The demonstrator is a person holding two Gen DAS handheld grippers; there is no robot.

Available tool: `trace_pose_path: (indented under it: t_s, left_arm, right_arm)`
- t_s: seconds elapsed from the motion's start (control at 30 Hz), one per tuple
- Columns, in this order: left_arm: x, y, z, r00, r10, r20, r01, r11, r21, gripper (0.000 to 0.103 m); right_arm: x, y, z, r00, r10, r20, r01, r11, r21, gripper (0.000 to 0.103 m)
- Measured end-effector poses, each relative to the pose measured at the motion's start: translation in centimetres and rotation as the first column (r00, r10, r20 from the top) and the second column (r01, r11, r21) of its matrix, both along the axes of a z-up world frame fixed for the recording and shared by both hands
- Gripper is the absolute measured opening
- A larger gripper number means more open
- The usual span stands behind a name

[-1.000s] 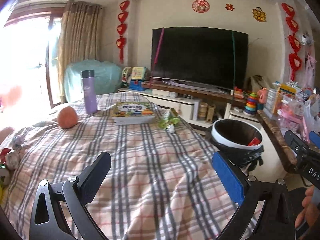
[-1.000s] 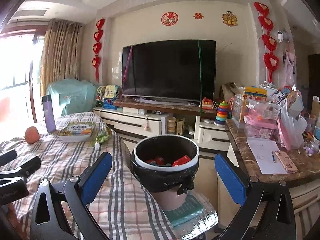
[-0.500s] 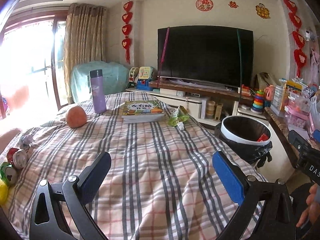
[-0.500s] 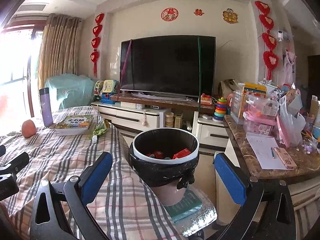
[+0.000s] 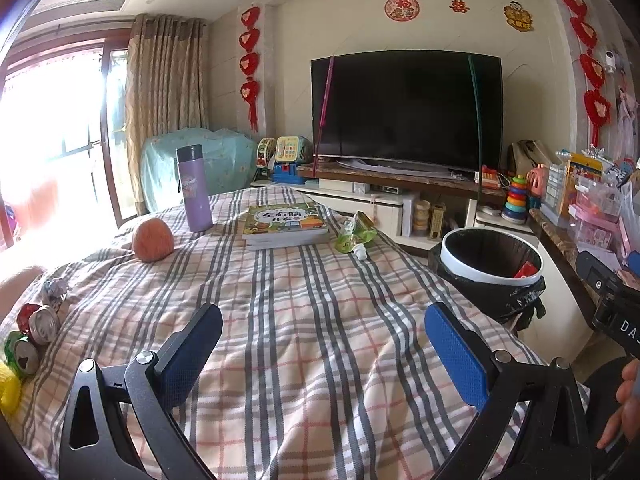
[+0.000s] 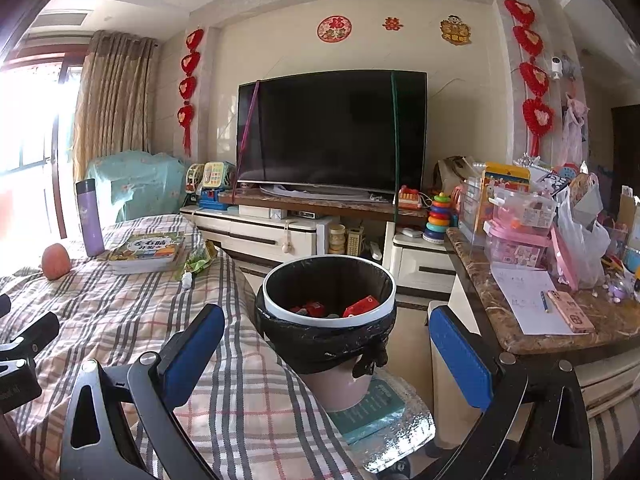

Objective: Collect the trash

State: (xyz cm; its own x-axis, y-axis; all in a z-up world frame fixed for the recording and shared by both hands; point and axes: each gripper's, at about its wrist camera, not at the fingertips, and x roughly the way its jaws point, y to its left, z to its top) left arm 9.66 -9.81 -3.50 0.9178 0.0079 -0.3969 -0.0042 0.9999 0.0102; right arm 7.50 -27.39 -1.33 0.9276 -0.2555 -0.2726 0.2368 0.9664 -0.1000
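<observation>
My left gripper (image 5: pixel 324 356) hangs open and empty over the plaid-covered table (image 5: pixel 320 320). Trash lies on the cloth: a green wrapper (image 5: pixel 354 232) with a small white tube (image 5: pixel 360 254) beside the book, and crushed cans (image 5: pixel 38 322) with crumpled foil (image 5: pixel 54 288) at the left edge. My right gripper (image 6: pixel 326 354) is open and empty, and looks down on the black-bagged trash bin (image 6: pixel 330 292) off the table's right side. Red pieces of trash (image 6: pixel 360 306) lie inside it. The bin (image 5: pixel 490 256) also shows in the left wrist view.
A purple bottle (image 5: pixel 194 188), an orange fruit (image 5: pixel 153 239) and a book (image 5: pixel 284 226) stand on the far half of the table. A cluttered marble counter (image 6: pixel 560 320) runs along the right. Behind the table are a TV (image 6: pixel 332 132) and low cabinets.
The left wrist view has pulled back and swung left, so the cans and foil at the table's left edge now show. The right gripper has shifted only slightly over the bin.
</observation>
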Motion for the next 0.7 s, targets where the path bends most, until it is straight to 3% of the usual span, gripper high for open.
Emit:
trace_pose_path:
  t_s: [0.7]
  left_arm:
    - [0.08,-0.02,-0.22,1.000,-0.008,0.002,0.007,1.000,0.024,0.102]
  right_arm:
    - [-0.09,-0.43,-0.01,1.000,0.013,0.003,-0.013,0.999,0.036,0.103]
